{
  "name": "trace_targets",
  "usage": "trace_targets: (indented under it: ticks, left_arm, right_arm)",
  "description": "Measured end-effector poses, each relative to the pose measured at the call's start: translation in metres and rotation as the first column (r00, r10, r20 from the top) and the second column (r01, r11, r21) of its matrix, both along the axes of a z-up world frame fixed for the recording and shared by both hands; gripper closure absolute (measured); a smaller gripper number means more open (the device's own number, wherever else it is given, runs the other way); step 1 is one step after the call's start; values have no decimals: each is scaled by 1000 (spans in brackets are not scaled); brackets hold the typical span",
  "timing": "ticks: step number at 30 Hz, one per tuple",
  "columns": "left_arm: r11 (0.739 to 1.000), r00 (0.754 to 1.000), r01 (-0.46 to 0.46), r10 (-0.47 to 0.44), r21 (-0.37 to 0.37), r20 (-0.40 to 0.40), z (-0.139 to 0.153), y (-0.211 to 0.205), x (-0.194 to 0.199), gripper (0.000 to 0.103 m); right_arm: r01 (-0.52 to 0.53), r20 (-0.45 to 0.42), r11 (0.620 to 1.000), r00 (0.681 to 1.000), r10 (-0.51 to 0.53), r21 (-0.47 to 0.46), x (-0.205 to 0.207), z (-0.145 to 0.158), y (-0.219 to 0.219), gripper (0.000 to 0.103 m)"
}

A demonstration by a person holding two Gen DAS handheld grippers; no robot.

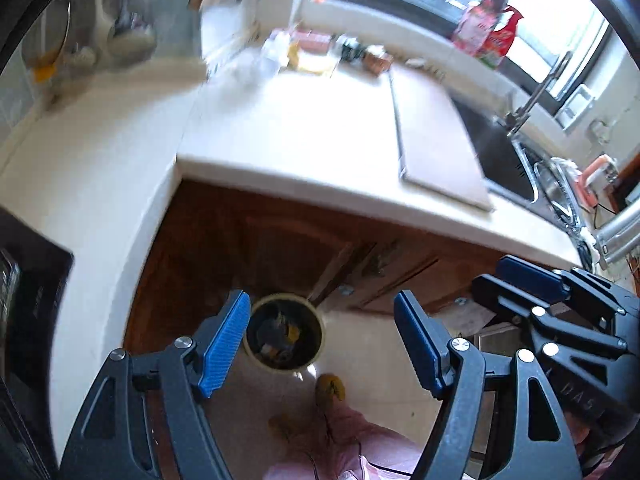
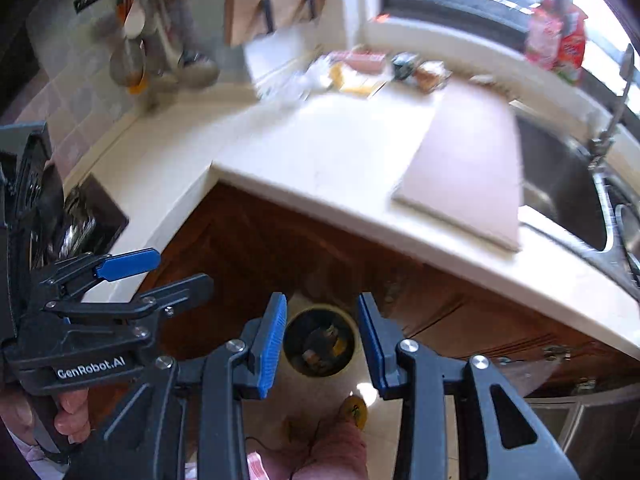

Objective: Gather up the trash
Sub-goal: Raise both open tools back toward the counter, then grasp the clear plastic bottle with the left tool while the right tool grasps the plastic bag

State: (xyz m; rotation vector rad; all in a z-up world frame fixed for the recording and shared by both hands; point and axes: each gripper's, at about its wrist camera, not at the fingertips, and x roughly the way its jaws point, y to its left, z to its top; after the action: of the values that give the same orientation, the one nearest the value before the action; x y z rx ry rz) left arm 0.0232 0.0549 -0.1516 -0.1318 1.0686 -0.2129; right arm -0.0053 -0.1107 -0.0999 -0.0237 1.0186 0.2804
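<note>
Between the blue ribbed pads of the left hand-held gripper (image 1: 322, 344): nothing but air, jaws spread wide, high above the floor. Alongside, seen from the left wrist, the right hand-held gripper (image 1: 532, 280), cut off at the frame edge. Right hand-held gripper (image 2: 322, 340) from its own camera: jaws parted about halfway, likewise empty, black arms with silver rivets. Left hand-held gripper (image 2: 132, 272) at that view's left edge, gripped from below by a hand (image 2: 70, 412), only partly visible. Straight below both, framed between the pads: round cream-rimmed trash bin (image 1: 284, 330) on the pale tiled floor (image 1: 360, 344), dark inside, holding scraps too small and blurred to name. Near the bin, a yellow slipper (image 1: 330, 388) and a pink trouser leg (image 1: 340, 440). Further out, blurred by motion: brown wooden cabinet door (image 1: 240, 240) under a cream surface (image 1: 300, 132), a pinkish flat cutting board (image 1: 436, 140) overhanging a steel sink (image 1: 508, 168). Beyond, along the far wall of the surface, a smeared clutter of wrappers (image 1: 312, 50), indistinct.
</note>
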Motion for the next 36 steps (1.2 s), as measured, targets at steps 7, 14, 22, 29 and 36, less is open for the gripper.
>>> trace_targets:
  ticks: [7, 14, 22, 29, 36]
  left_arm:
    - [1000, 996, -4, 5, -11, 86, 49, -1, 18, 26]
    - [996, 978, -87, 79, 31, 192, 93, 6, 55, 14]
    - [973, 957, -220, 201, 75, 209, 93, 9, 139, 13]
    - [925, 930, -355, 336, 133, 150, 57, 10, 224, 13]
    - [868, 878, -479, 470, 129, 92, 4, 19, 292, 13]
  right_arm:
    - [90, 110, 995, 990, -85, -43, 2, 38, -26, 66]
    - [151, 242, 978, 964, -112, -146, 38, 74, -43, 56]
    - [79, 279, 988, 960, -38, -137, 125, 91, -62, 55]
    - [-64, 225, 993, 971, 85, -101, 239, 79, -63, 55]
    - [-166, 123, 986, 978, 167, -13, 346, 35, -44, 55]
